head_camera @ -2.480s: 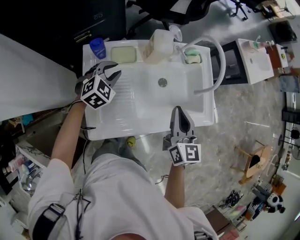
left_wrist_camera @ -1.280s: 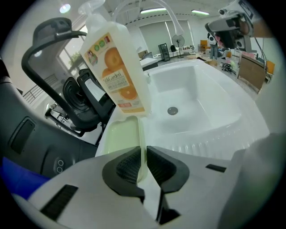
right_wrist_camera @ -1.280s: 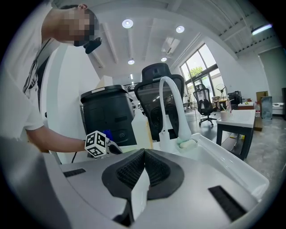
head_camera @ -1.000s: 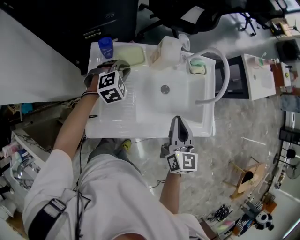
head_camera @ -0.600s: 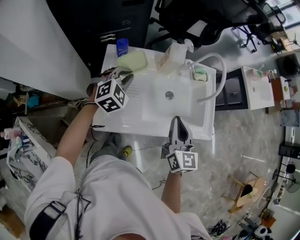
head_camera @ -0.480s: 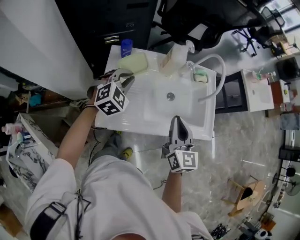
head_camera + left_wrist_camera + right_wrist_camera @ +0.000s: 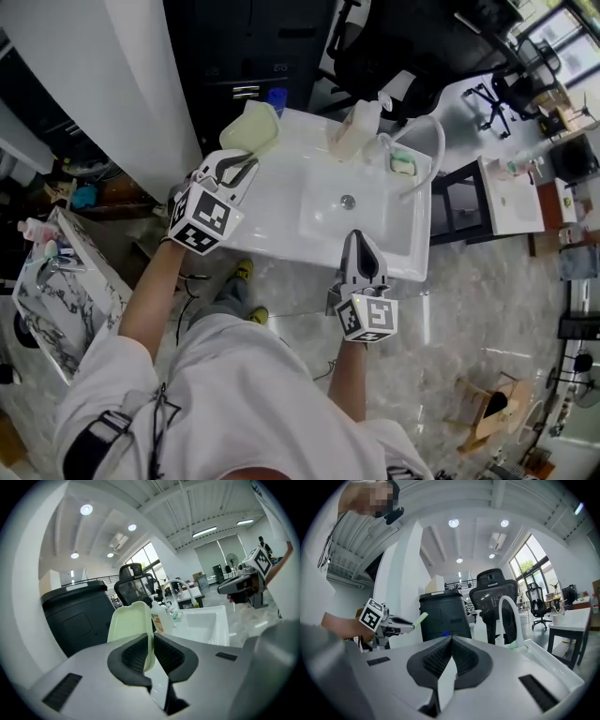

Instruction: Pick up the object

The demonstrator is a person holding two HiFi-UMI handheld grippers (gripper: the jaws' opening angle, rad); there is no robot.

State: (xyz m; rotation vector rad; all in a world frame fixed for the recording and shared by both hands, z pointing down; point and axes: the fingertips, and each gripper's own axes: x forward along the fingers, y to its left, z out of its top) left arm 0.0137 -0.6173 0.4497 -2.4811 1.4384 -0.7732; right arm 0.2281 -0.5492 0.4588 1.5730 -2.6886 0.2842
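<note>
inventory, one moment, counted.

- claws: two. left claw [image 7: 245, 163] is clamped narrow on the lower edge of the dish; in the left gripper view [image 7: 151, 638] the ribbed pads press both faces of that edge. right claw [image 7: 360, 240] has its jaws pressed together with nothing between them, confirmed in the right gripper view [image 7: 451, 641]; it sits over the front rim of the sink unit, well apart from the left claw.
- pale green dish [image 7: 251, 127]: one, shallow, rounded corners. held by the left claw, standing on edge [image 7: 130, 623], off the sink unit, over its back left corner. from the right gripper view it shows edge-on as a thin green strip [image 7: 419, 619] ahead of the left claw.
- sink unit [image 7: 272, 199]: one, white, with one basin [image 7: 370, 220] at its right half and a ridged drainer at its left.
- faucet [image 7: 433, 141]: one, white, arched over the basin.
- pump bottle [image 7: 353, 131]: one, white, upright on the back ledge.
- small green item [image 7: 403, 164]: one, on the back ledge beside the faucet base; kind unclear.
- blue cap [image 7: 277, 97]: one, at the back edge; the rest hidden.
- black cabinet [image 7: 272, 47]: one, behind the sink unit.
</note>
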